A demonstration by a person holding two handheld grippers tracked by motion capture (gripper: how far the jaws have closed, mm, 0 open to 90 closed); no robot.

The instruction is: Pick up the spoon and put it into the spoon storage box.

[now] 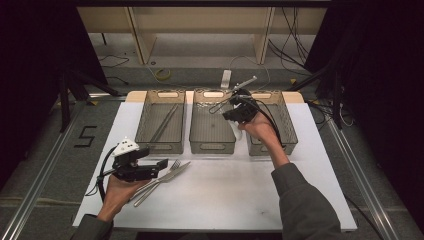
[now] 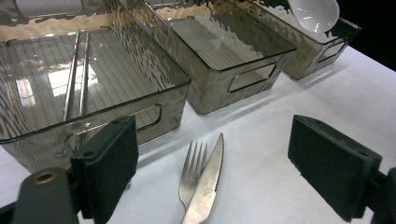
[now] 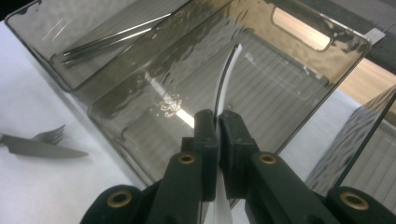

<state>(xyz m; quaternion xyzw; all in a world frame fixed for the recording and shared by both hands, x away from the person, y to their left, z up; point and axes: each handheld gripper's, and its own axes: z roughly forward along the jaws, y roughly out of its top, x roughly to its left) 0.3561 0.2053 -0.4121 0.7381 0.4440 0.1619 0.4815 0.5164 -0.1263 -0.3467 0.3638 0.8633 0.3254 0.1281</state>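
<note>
A: Right gripper [image 3: 217, 140] status?
B: Jaws clamped on white spoon [image 3: 227, 81], held above middle bin [image 3: 299, 126].
A: Left gripper [image 2: 212, 175]?
B: Jaws wide apart, nothing gripped; fork [image 2: 192, 168] and knife [image 2: 208, 184] lie on table ahead.

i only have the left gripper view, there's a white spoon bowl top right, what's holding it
observer: the right gripper; its jaws are shut on the white spoon, gripping the handle.
operator: where is it over the bins
observer: in the high view it hangs above the far end, about where the middle bin and the right bin meet.
operator: where do the fork and knife handles go, they run off my frame
observer: the fork and knife handles run back beneath the left gripper, toward the person's hand.
</note>
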